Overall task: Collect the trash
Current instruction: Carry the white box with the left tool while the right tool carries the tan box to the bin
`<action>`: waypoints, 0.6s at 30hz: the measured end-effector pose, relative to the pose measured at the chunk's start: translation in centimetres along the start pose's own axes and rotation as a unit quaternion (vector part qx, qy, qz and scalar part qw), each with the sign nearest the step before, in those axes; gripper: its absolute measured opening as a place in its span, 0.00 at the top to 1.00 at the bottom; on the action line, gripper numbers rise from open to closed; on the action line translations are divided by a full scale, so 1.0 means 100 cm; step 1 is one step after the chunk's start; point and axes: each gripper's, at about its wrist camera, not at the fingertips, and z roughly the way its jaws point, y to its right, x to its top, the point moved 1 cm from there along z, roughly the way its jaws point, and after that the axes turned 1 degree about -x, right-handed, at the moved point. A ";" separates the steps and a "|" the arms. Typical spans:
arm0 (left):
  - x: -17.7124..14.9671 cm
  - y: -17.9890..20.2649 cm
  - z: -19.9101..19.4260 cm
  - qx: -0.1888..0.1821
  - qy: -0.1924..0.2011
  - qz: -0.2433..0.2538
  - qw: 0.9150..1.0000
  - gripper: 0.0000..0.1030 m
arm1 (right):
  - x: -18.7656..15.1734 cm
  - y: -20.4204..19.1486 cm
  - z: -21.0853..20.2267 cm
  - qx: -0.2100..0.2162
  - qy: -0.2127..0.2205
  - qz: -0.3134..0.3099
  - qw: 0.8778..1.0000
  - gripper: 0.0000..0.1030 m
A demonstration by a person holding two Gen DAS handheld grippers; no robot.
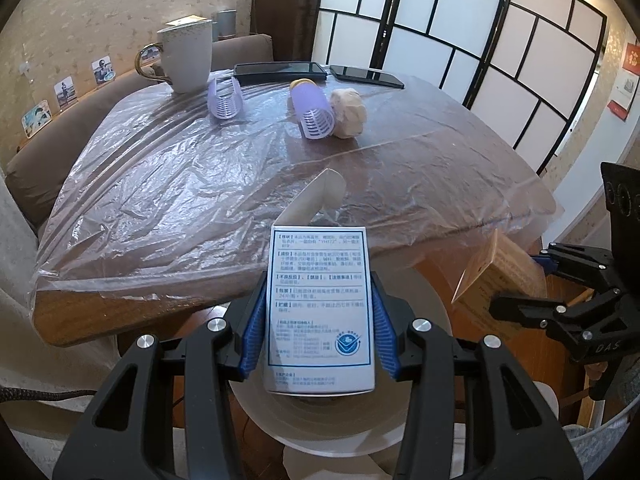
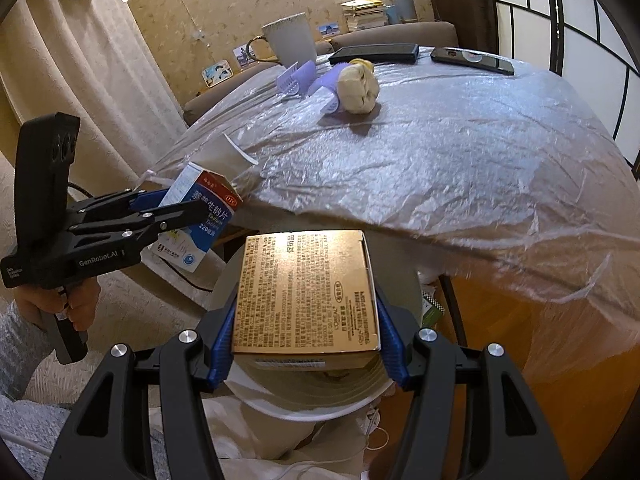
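Observation:
My left gripper is shut on a white and blue medicine box with an open flap, held over a white bin beside the table's near edge. It also shows in the right wrist view with the medicine box. My right gripper is shut on a gold cardboard box above the same white bin. It also shows in the left wrist view holding the gold box. A crumpled paper ball lies on the table.
The table is covered in clear plastic sheet. On it stand a grey mug, two purple hair rollers and two black phones. A brown sofa and folding screen lie behind.

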 end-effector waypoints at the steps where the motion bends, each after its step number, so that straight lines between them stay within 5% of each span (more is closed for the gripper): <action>1: -0.001 0.001 0.000 0.000 -0.001 0.001 1.000 0.54 | -0.002 0.000 0.001 0.001 -0.002 0.001 1.000 0.44; 18: -0.022 0.020 0.002 -0.013 -0.022 0.011 1.000 0.54 | -0.014 -0.004 0.005 0.004 -0.020 -0.017 1.000 0.43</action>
